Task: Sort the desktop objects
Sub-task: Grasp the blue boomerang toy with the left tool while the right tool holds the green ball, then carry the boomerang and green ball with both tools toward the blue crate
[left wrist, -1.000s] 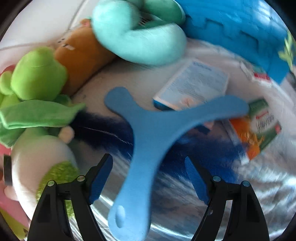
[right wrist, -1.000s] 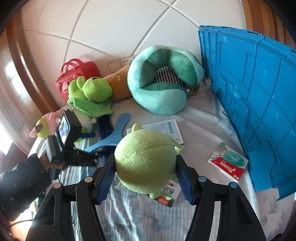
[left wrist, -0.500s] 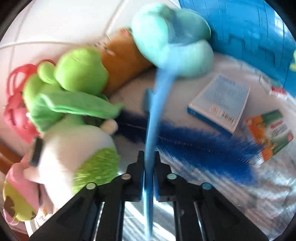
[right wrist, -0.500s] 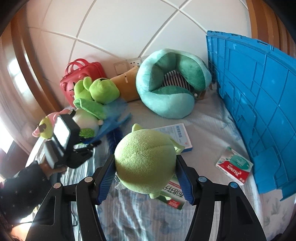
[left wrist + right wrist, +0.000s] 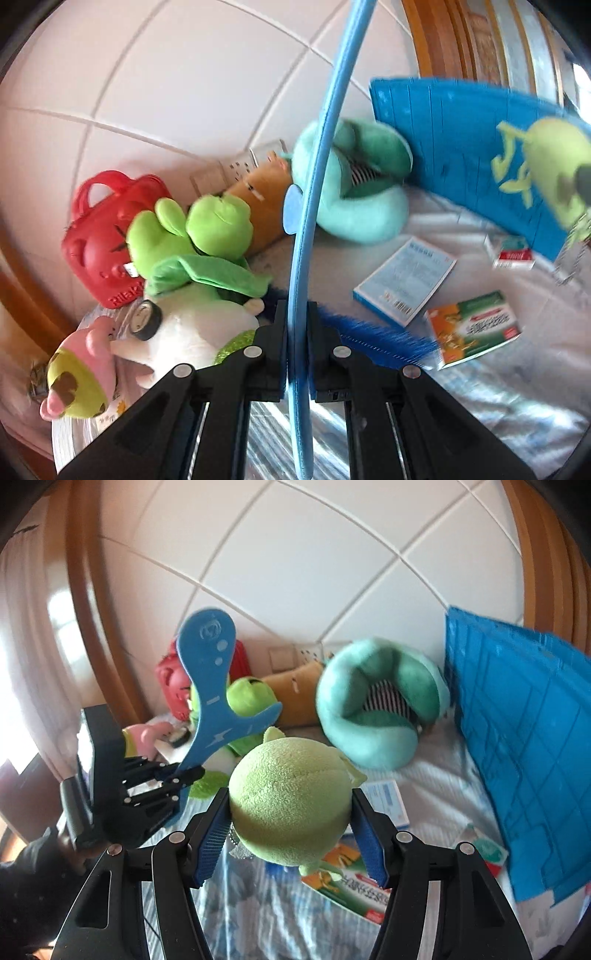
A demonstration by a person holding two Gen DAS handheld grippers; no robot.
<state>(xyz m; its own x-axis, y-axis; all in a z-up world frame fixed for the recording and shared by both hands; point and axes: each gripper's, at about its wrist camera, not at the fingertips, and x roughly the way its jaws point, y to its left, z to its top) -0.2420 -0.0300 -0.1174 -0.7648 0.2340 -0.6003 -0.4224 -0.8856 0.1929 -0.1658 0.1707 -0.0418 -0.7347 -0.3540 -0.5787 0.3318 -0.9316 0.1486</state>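
Note:
My left gripper [image 5: 297,321] is shut on a blue three-armed foam boomerang [image 5: 317,184], held edge-on and upright above the bed. In the right wrist view the left gripper [image 5: 177,775] and the boomerang [image 5: 210,686] show at the left, raised. My right gripper [image 5: 290,819] is shut on a round green plush toy [image 5: 290,805] and holds it in the air. That toy also shows at the right edge of the left wrist view [image 5: 554,170].
A blue crate [image 5: 524,731] stands on the right. A teal neck pillow [image 5: 380,705], a green frog plush [image 5: 207,236], a red bag [image 5: 99,243], a pink plush [image 5: 81,369], a blue brush [image 5: 384,339] and medicine boxes [image 5: 406,280] [image 5: 476,332] lie on the bed.
My left gripper closed on the boomerang, turned it edge-on and lifted it off the bed. My right gripper rose with the green plush held throughout.

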